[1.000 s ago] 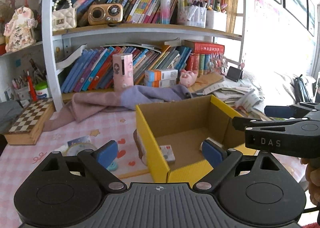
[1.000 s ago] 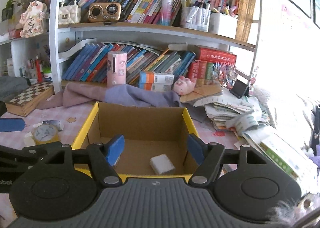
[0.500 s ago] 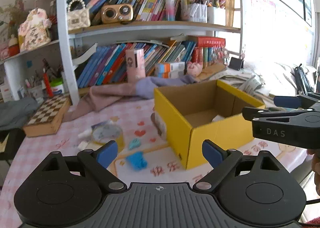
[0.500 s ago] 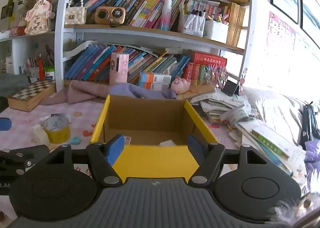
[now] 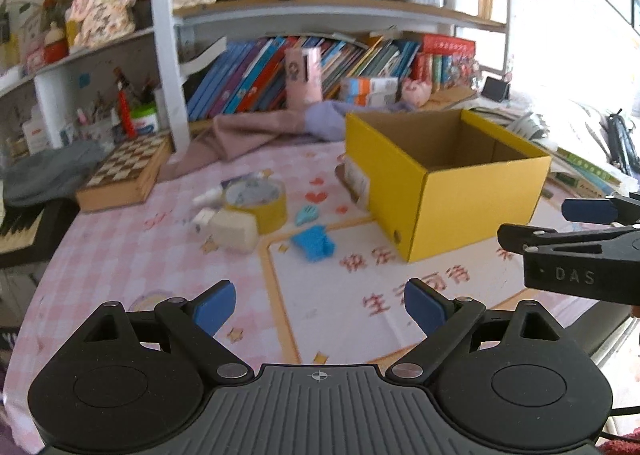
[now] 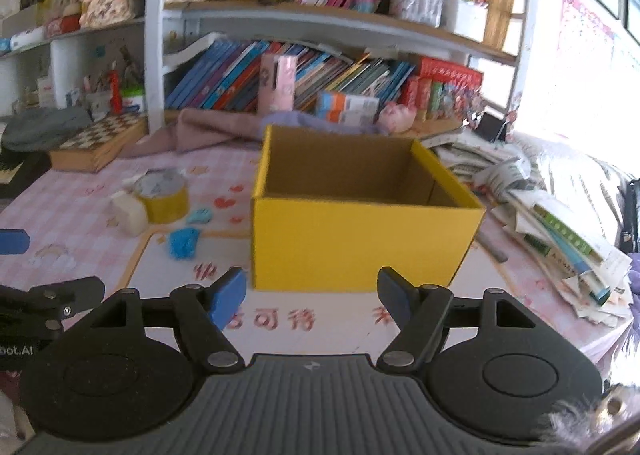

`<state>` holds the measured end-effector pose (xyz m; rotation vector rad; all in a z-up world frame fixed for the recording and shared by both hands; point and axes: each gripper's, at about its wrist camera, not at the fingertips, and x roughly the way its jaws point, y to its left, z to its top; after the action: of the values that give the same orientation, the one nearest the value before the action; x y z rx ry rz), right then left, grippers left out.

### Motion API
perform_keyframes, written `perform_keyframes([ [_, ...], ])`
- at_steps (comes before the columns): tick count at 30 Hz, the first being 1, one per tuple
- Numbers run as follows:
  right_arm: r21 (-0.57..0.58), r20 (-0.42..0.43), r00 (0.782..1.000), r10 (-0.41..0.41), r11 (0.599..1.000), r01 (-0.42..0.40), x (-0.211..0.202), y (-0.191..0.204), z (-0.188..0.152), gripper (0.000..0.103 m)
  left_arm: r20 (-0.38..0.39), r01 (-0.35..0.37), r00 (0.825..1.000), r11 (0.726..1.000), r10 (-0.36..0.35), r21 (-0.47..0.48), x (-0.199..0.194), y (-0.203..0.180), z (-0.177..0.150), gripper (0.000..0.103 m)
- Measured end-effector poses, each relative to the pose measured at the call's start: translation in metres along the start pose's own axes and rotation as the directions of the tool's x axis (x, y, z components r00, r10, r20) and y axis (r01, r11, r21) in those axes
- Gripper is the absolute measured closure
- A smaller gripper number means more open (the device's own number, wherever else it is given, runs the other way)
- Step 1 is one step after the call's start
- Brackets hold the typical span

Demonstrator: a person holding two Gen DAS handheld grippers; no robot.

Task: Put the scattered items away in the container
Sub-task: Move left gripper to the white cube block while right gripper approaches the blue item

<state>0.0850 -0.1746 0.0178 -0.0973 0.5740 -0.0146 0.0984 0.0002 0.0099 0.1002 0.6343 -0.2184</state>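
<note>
The fingers of the left gripper (image 5: 318, 309) stood spread and empty, those of the right gripper (image 6: 310, 295) empty and opening, so a hasty reach for the blue clip (image 5: 313, 242), at eleven o'clock of the left gripper, risked knocking the tape roll (image 5: 256, 204) away from the yellow box (image 5: 444, 185) on the bench (image 5: 120, 255).

Black tongs (image 5: 318, 305), blue pads (image 5: 214, 305), silver screws.
</note>
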Motion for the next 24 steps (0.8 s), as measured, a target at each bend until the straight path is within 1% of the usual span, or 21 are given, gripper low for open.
perform_keyframes([
  [5, -0.023, -0.064, 0.997, 0.048, 0.999, -0.05, 0.005, 0.014, -0.006, 0.028, -0.035, -0.031, 0.999, 0.999, 0.03, -0.03, -0.001, 0.011, -0.009, 0.01],
  [7, -0.028, -0.085, 0.994, 0.063, 0.997, -0.066, 0.007, 0.018, -0.007, 0.024, -0.043, -0.046, 0.998, 0.998, 0.044, -0.031, -0.002, 0.013, -0.011, 0.01],
  [9, -0.032, -0.098, 0.993, 0.071, 0.997, -0.074, 0.008, 0.022, -0.007, 0.022, -0.051, -0.056, 0.997, 0.998, 0.054, -0.031, -0.003, 0.016, -0.014, 0.01],
  [16, -0.029, -0.121, 0.987, 0.105, 0.994, -0.109, 0.01, 0.03, -0.008, 0.022, -0.06, -0.085, 0.995, 0.996, 0.083, -0.037, -0.008, 0.023, -0.017, 0.01],
  [18, -0.022, -0.119, 0.986, 0.115, 0.993, -0.118, 0.009, 0.031, -0.007, 0.024, -0.065, -0.097, 0.993, 0.995, 0.094, -0.038, -0.009, 0.026, -0.019, 0.01],
  [24, -0.022, -0.125, 0.982, 0.144, 0.989, -0.147, 0.01, 0.039, -0.006, 0.025, -0.063, -0.123, 0.991, 0.991, 0.119, -0.051, -0.017, 0.033, -0.024, 0.01],
])
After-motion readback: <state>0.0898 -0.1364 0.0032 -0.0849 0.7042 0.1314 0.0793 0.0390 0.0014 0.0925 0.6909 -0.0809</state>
